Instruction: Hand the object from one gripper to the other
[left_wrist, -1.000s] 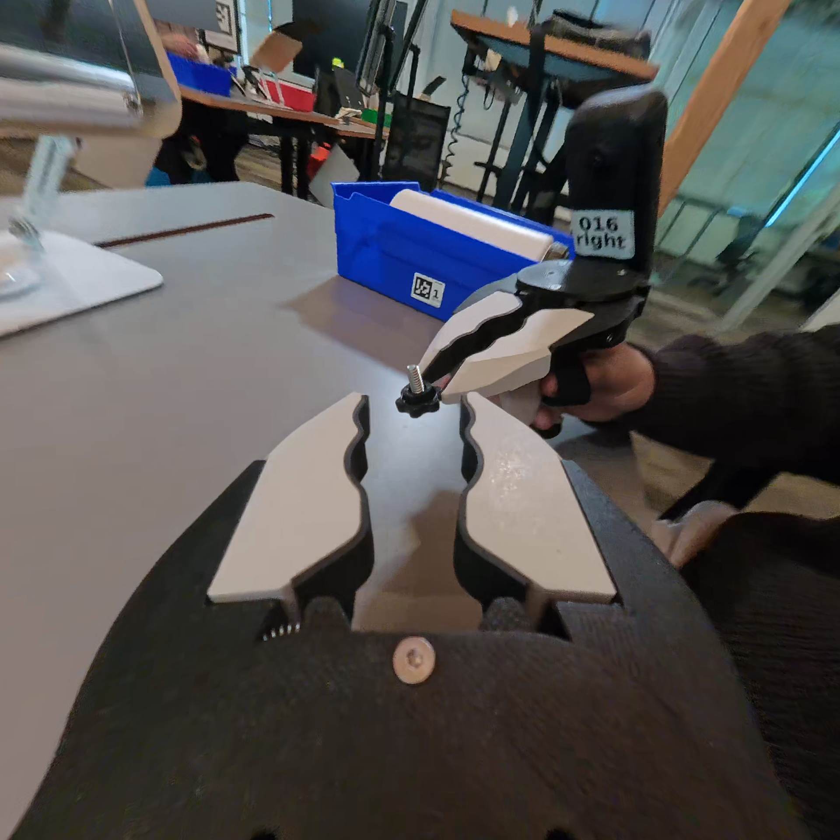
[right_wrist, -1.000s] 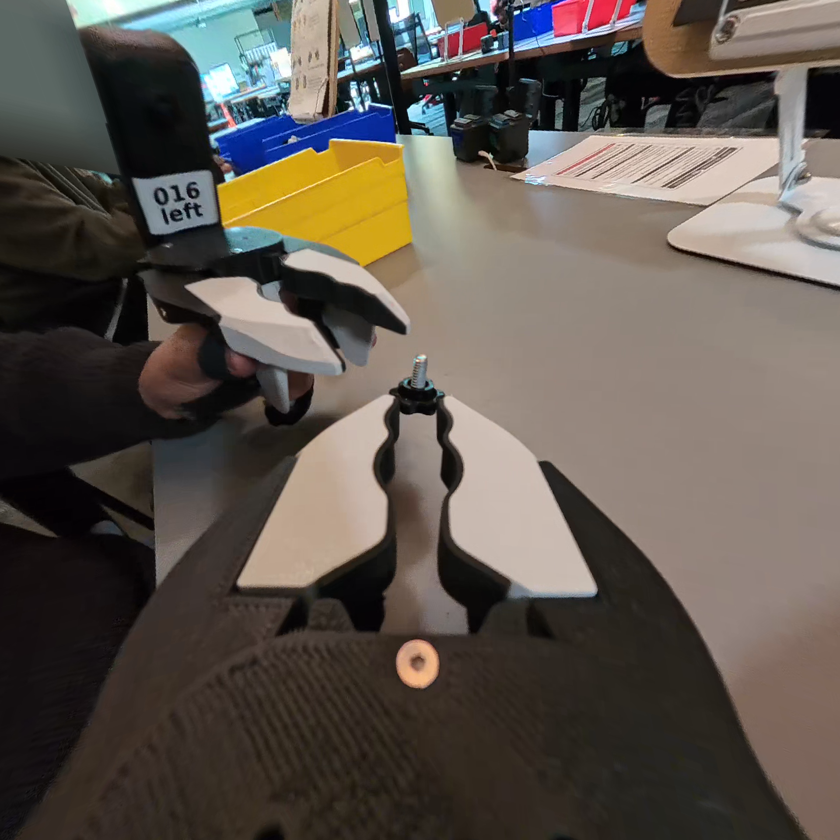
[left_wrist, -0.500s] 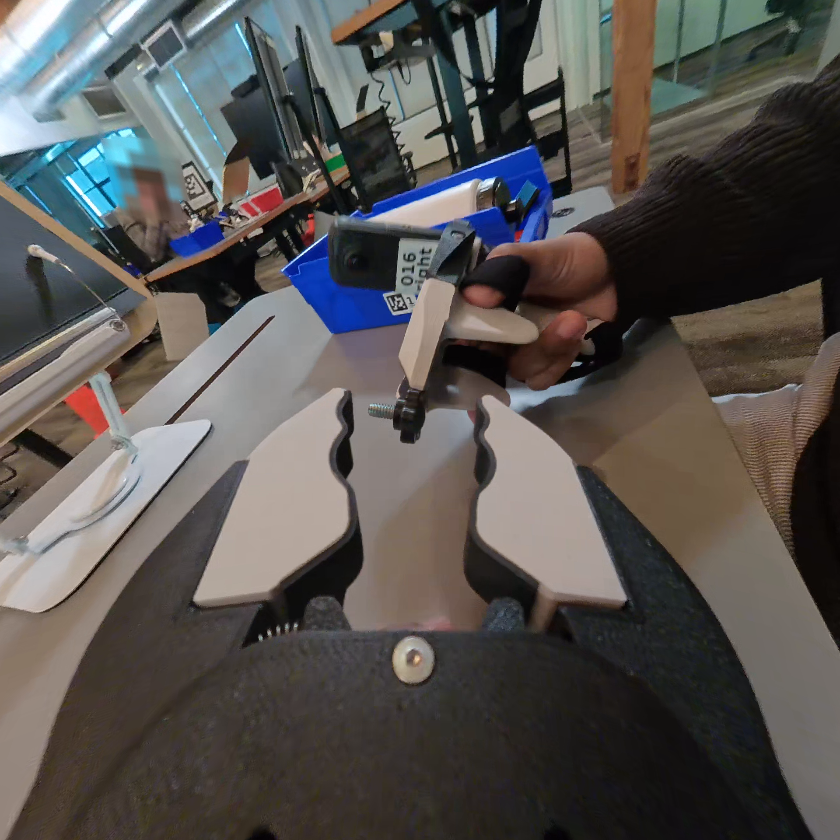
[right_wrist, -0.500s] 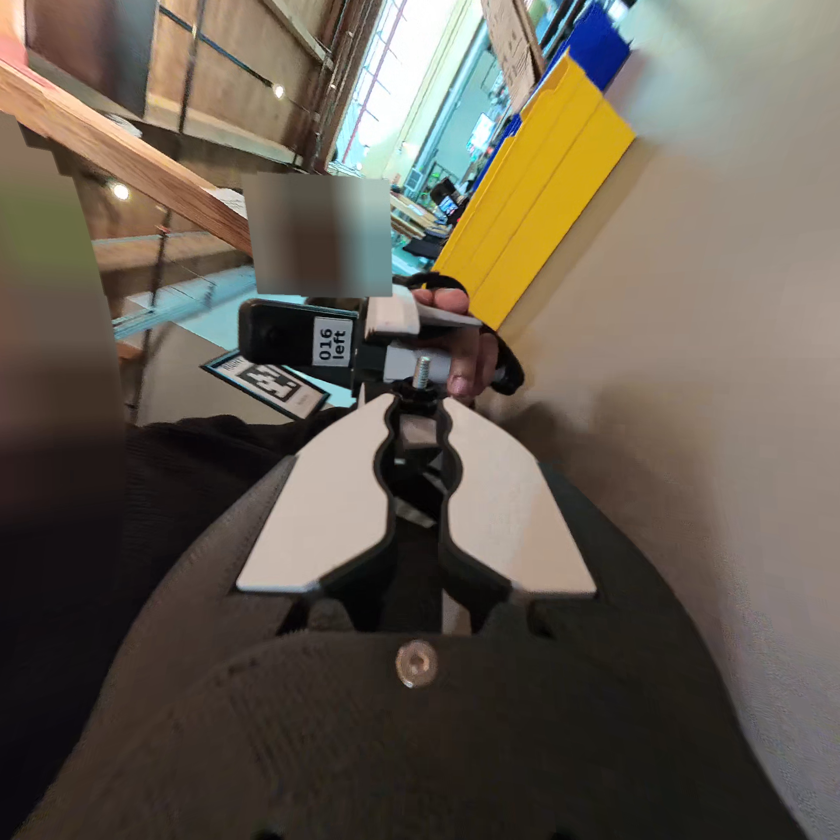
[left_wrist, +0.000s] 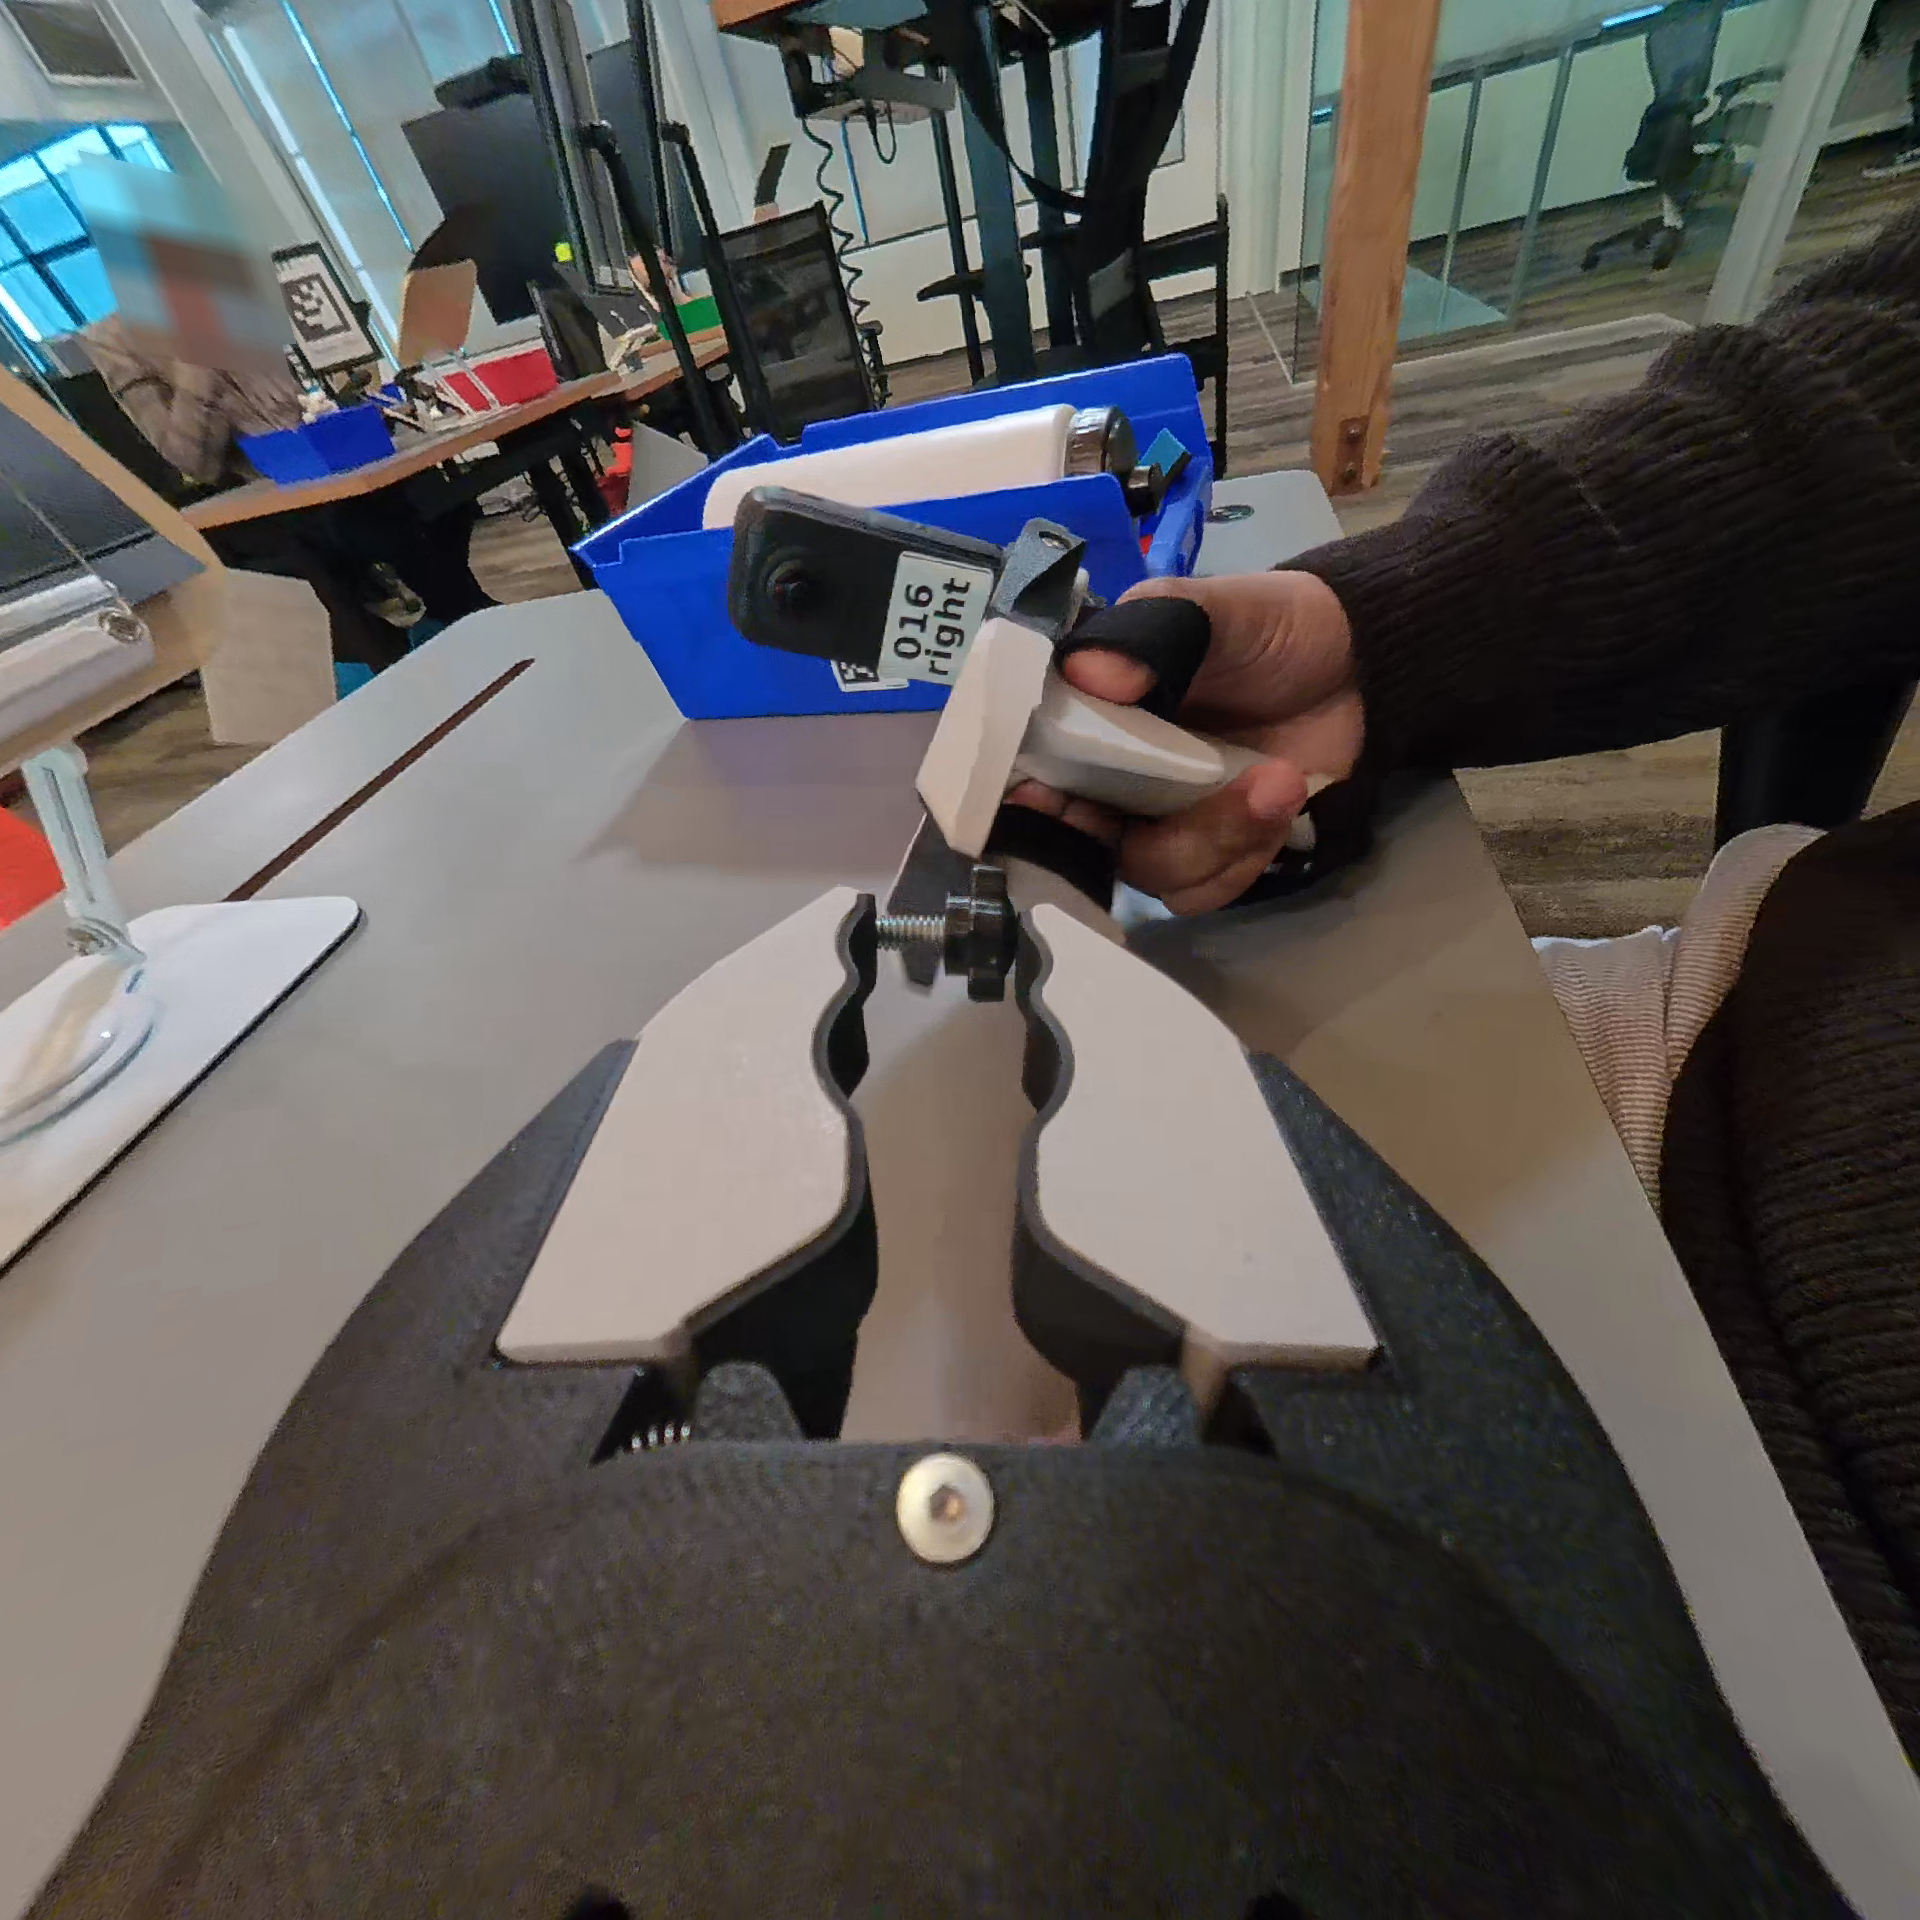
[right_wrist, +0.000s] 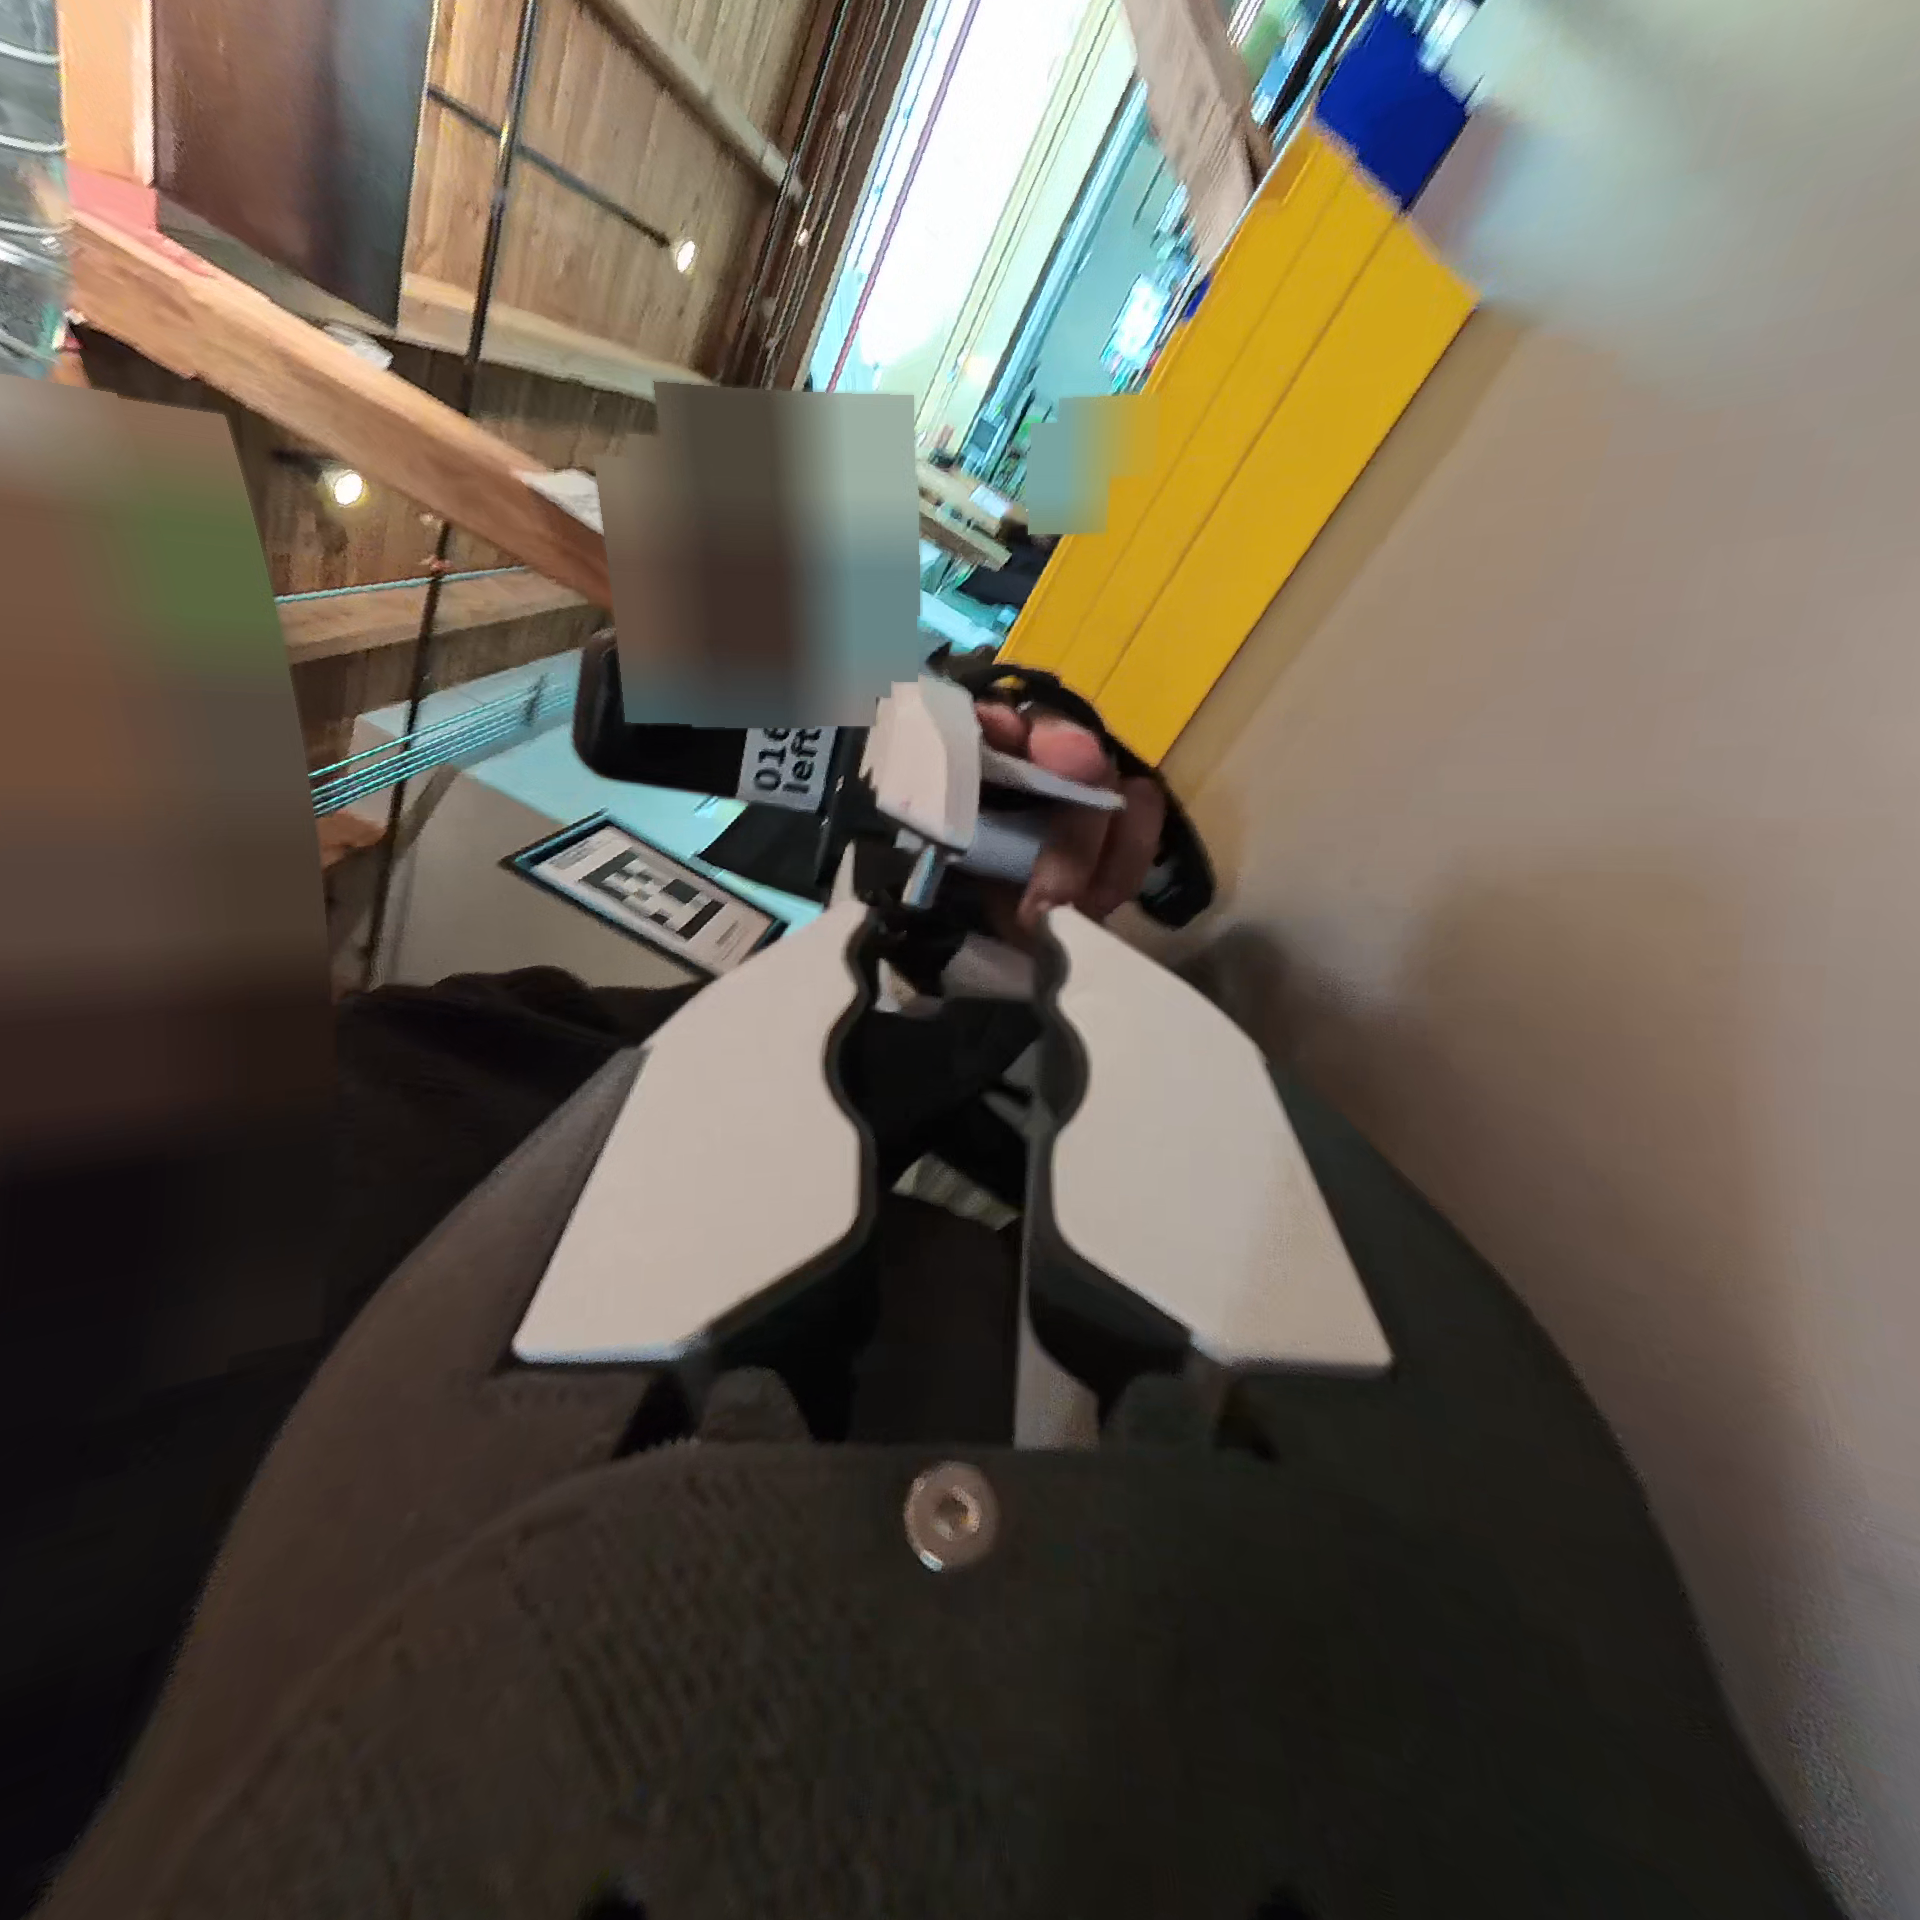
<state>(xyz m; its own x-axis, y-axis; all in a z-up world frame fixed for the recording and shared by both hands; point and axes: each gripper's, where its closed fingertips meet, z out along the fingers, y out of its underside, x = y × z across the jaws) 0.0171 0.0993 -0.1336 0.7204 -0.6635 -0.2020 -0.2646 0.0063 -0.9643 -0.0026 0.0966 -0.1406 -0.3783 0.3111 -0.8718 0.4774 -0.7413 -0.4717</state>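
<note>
Only the left view showed the knob (left_wrist: 975, 943) clearly, its screw lying sideways between the left gripper (left_wrist: 943, 940)'s narrowly parted tips. The right gripper (left_wrist: 940, 935) reached in from above; its grip was unclear, and the right view was blurred.

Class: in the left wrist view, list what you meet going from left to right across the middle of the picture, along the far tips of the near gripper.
White stand base → left finger of the left hand-held gripper → threaded knob screw → its right finger → hand holding the right hand-held gripper → dark knitted sleeve.

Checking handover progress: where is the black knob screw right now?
In the left wrist view, the knob screw lies sideways between the left gripper jaws' tips, above the grey table.
</note>
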